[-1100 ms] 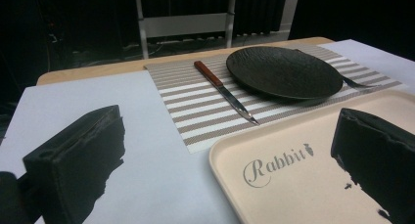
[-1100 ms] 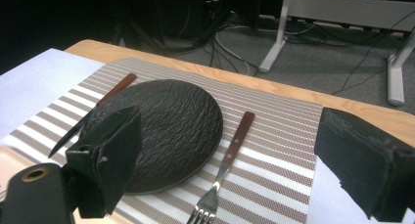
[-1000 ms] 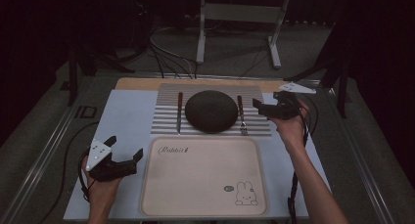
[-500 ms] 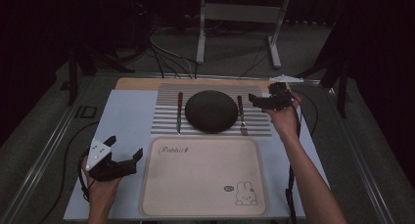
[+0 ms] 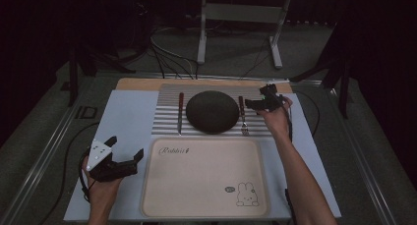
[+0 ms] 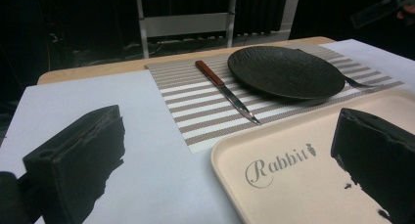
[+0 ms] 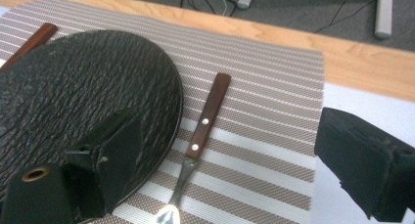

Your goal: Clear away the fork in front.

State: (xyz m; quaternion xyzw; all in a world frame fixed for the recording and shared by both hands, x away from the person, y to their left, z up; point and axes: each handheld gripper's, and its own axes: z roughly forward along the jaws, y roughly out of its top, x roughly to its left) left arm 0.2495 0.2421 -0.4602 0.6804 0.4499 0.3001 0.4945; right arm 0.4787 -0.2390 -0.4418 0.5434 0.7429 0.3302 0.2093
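R gripper (image 5: pixel 252 104) moved nearer fork (image 5: pixel 242 115), striped mat (image 5: pixel 167 118), dark room

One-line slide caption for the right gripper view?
Open right gripper poised over the wooden-handled fork lying beside the black plate on the striped placemat.

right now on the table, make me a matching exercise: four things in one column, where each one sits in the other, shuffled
Things:
1. black plate
2. knife
3. fork
4. beige rabbit tray

Places:
a. on the striped mat, left of the plate
b. nearest the person, in front of the mat
c. middle of the striped mat
d. on the striped mat, right of the plate, by the right tongs

Pairs: 1-c, 2-a, 3-d, 4-b
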